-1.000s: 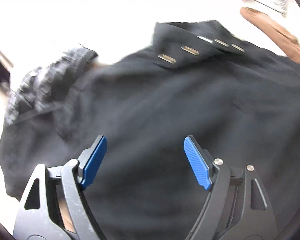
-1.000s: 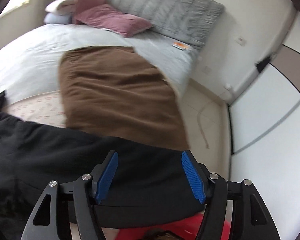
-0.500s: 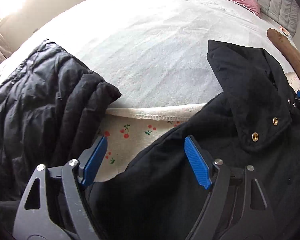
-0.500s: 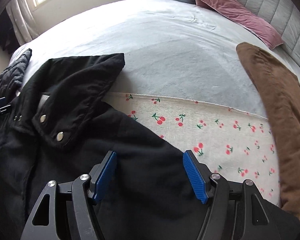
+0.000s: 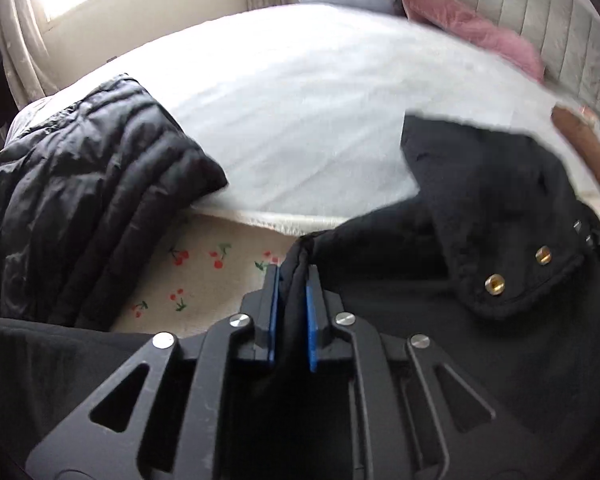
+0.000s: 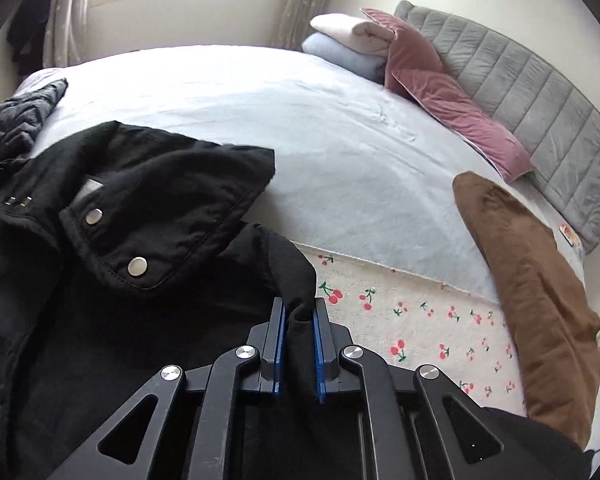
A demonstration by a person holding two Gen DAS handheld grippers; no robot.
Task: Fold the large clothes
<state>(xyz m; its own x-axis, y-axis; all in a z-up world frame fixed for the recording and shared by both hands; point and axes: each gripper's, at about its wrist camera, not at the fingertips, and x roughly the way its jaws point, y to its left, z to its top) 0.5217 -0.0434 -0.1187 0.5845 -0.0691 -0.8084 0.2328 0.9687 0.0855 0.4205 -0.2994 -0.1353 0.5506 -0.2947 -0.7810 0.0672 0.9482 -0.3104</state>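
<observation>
Coat (image 6: pixel 100 300) on bed (image 6: pixel 260 120); quilted jacket (image 5: pixel 80 208) left, blanket (image 6: pixel 540 300) right, pillows (image 6: pixel 440 92) behind.

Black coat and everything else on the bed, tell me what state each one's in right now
Black coat: spread on the bed, collar snaps undone.
Left tool: shut on a fold of the coat.
Right tool: shut on a fold of the coat.
Quilted black jacket: folded.
Brown garment: lying flat.
Pink pillow: leaning against the headboard.
</observation>
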